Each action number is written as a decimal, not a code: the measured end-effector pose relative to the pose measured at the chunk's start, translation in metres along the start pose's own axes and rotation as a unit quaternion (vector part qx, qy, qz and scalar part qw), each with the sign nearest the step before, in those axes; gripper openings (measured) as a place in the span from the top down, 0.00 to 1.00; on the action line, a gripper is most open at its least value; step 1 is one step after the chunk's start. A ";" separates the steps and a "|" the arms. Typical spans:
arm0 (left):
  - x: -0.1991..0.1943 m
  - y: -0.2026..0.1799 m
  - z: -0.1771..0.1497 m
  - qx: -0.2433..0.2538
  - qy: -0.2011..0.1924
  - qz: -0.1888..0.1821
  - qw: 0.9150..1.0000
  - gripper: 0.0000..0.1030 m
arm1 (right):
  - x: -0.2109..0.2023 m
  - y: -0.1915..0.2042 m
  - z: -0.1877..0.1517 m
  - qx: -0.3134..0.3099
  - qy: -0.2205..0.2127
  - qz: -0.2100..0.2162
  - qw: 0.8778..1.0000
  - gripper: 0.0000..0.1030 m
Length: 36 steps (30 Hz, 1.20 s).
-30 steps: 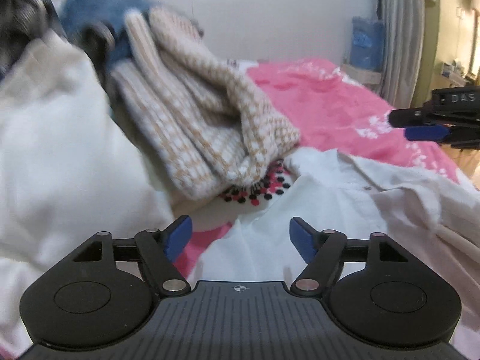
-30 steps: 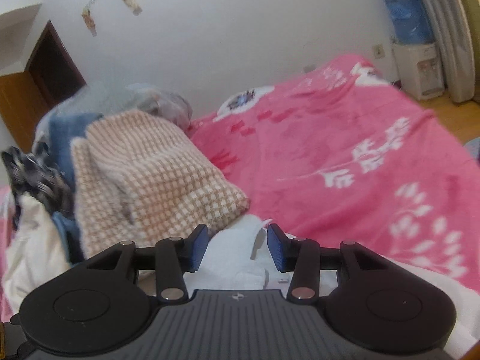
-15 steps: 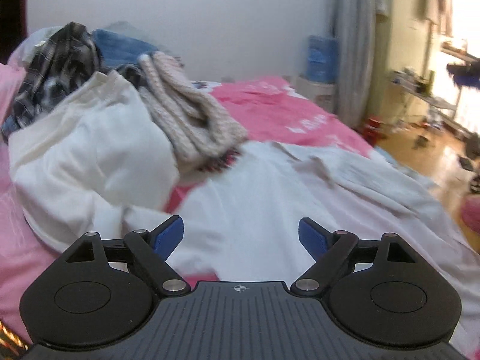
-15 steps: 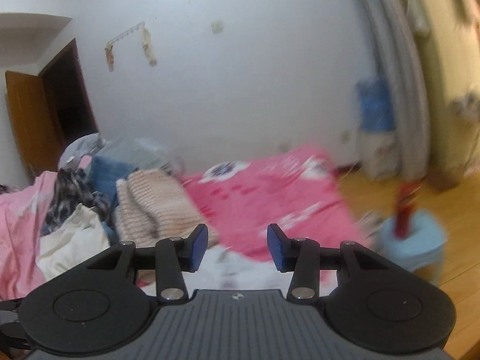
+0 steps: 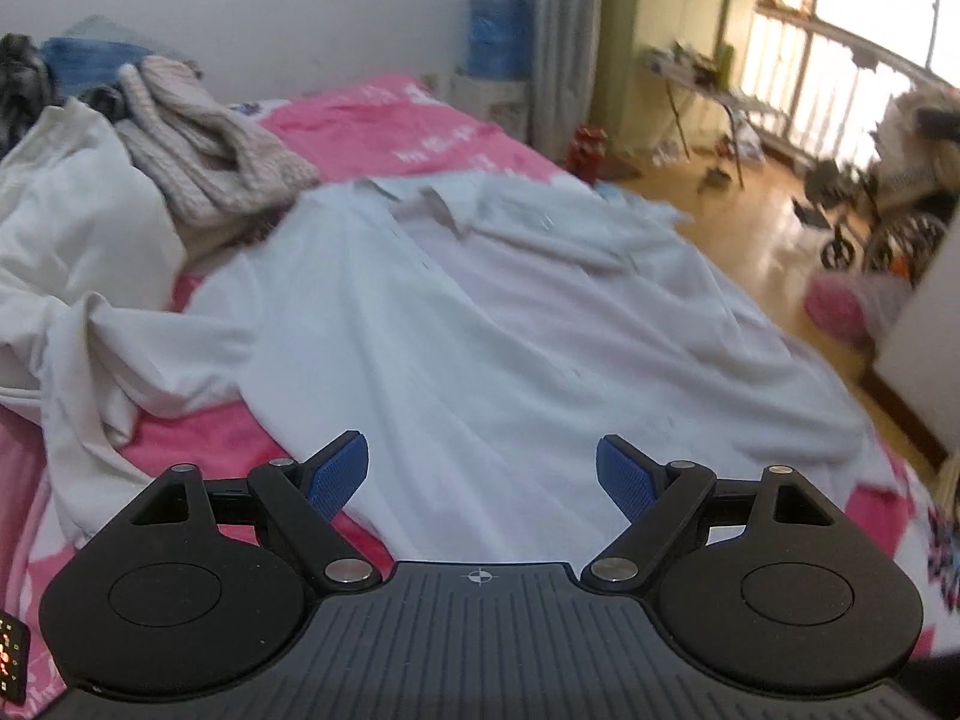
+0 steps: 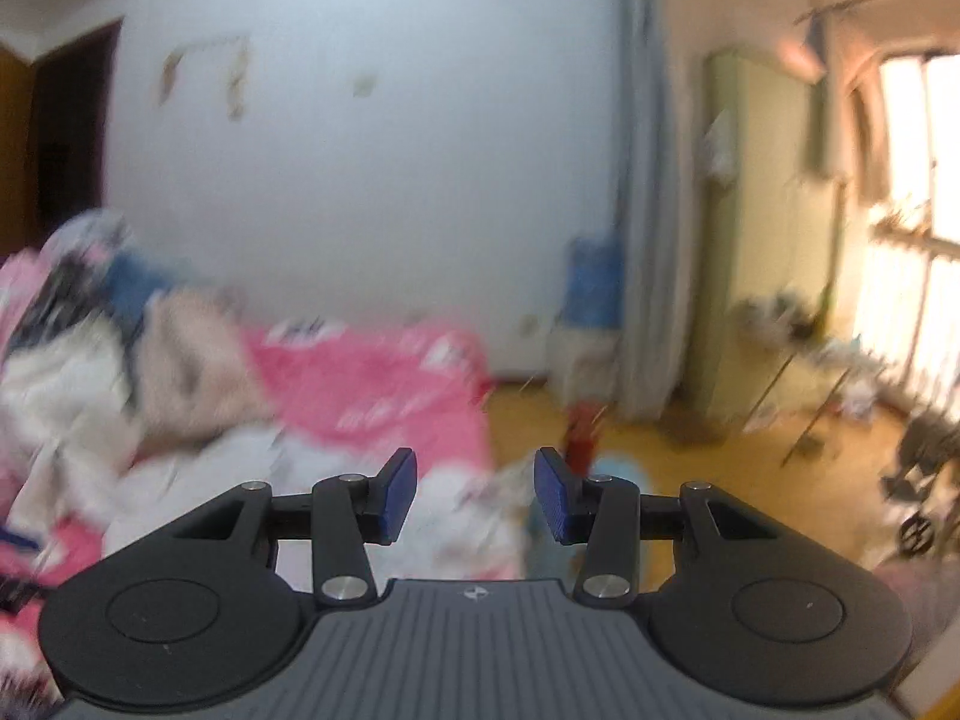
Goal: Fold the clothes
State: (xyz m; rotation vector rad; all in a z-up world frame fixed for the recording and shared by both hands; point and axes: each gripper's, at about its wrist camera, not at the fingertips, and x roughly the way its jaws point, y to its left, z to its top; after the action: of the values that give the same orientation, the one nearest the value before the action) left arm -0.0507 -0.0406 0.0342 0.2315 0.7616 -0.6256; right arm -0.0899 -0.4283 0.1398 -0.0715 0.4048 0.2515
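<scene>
A white shirt (image 5: 480, 324) lies spread across the pink bed (image 5: 372, 132), its collar end far from me. Above the shirt's near edge my left gripper (image 5: 480, 471) hovers open, nothing between its blue pads. The right wrist view is blurred; there my right gripper (image 6: 475, 495) is open and empty, held high, aimed past the bed's far corner toward the wall. White cloth (image 6: 252, 468) shows faintly below its left finger.
A heap of clothes sits at the left: a cream garment (image 5: 66, 198), a beige knit sweater (image 5: 210, 150), blue and dark items behind. Wooden floor (image 5: 750, 222), a wheeled frame (image 5: 864, 228) and a window lie to the right.
Both grippers have pulled back and up from the clothes pile. The left now looks over the whole spread shirt with wider jaws; the right swung toward the room's far wall.
</scene>
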 end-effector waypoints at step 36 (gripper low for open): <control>0.006 0.024 -0.087 -0.039 0.189 -0.165 0.967 0.43 | 0.065 0.078 -0.140 -0.075 0.302 0.183 0.932 0.79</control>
State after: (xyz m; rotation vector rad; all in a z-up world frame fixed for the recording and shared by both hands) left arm -0.0824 0.0119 -0.0326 0.1541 1.2063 -0.8775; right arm -0.1054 -0.3551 -0.0162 -0.2266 1.0175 0.6357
